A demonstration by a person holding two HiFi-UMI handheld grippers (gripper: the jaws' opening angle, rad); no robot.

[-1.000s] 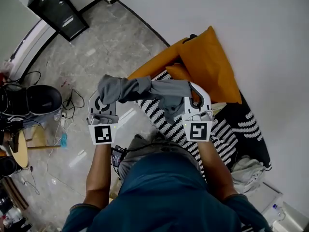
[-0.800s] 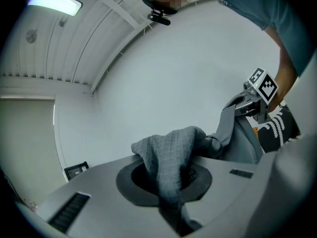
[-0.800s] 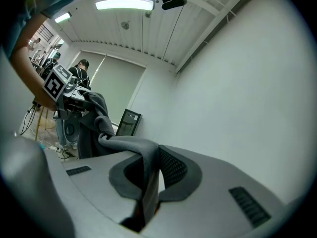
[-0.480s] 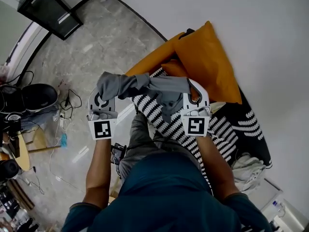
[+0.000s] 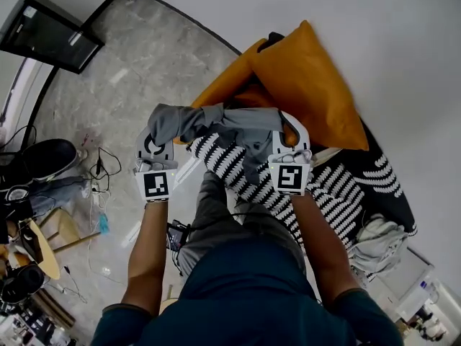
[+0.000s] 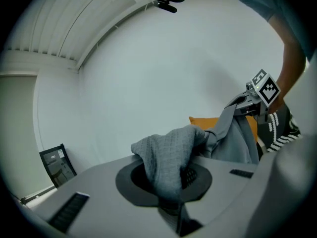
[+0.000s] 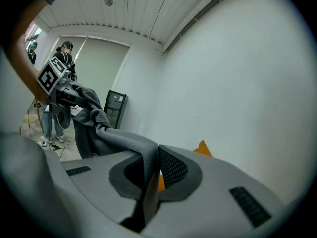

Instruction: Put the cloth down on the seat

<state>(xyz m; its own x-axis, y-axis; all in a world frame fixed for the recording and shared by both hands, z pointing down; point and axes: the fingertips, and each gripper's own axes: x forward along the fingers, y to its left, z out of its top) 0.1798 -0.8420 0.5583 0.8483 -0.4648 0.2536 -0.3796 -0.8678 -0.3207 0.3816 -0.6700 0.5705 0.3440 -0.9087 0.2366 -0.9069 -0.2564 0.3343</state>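
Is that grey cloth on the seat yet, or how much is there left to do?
Done: the grey cloth is picked up, one end clamped in the left gripper, the other in the right gripper. In hand: it hangs stretched between them in the air, over the edge of the striped seat, by the orange cushion. Left: bring it down onto the seat and open both grippers.

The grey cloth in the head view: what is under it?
Below the grey cloth lies the black-and-white striped seat, and its left end hangs over the floor. The seat part directly beneath is hidden by the cloth.
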